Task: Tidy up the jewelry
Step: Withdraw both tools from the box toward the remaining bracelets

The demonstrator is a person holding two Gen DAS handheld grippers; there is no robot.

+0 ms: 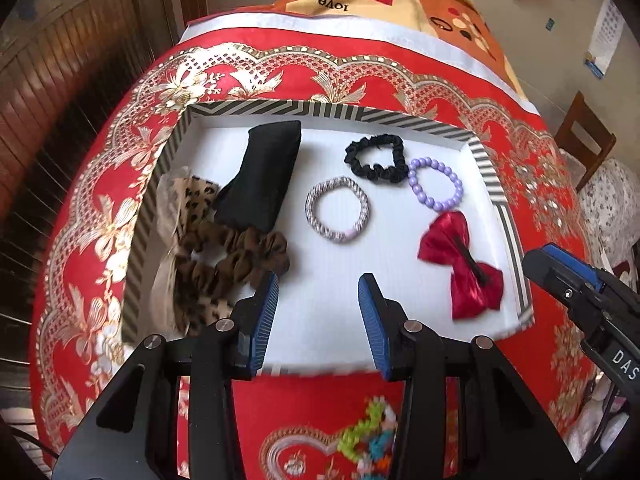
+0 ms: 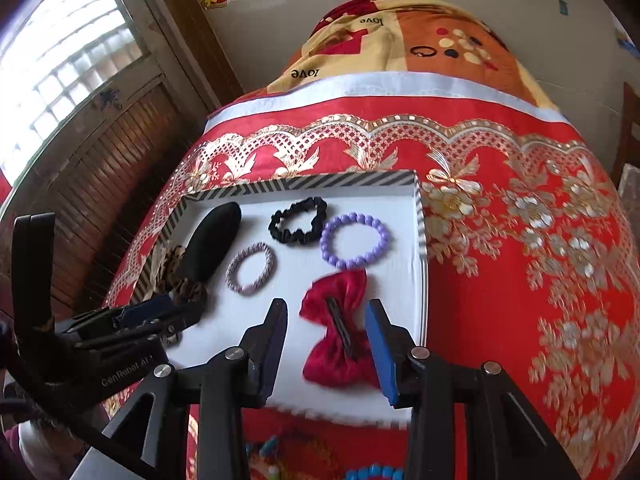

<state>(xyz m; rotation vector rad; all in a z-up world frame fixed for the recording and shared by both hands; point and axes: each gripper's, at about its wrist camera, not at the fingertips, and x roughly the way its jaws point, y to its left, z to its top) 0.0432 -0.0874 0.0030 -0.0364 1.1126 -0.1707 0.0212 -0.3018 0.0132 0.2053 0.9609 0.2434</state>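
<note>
A shallow tray with a striped rim (image 1: 486, 168) (image 2: 420, 216) and a white floor sits on a red patterned cloth. In it lie a red bow clip (image 1: 460, 264) (image 2: 340, 328), a purple bead bracelet (image 1: 437, 205) (image 2: 325, 244), a black scrunchie (image 1: 354, 158), a grey braided hair tie (image 1: 312, 210), a brown scrunchie (image 1: 240, 256) and a black pad (image 1: 264, 176). My left gripper (image 1: 320, 284) hangs open over bare tray floor beside the brown scrunchie. My right gripper (image 2: 327, 308) is open above the bow, its pads clear of it.
Leopard-print fabric (image 1: 198, 200) fills the tray's left end. A multicoloured bead piece (image 1: 368, 432) lies on the cloth in front of the tray. A small dark ring (image 2: 424, 52) rests on the blanket behind. Wooden shutters stand at the left, a chair (image 1: 584, 140) at the right.
</note>
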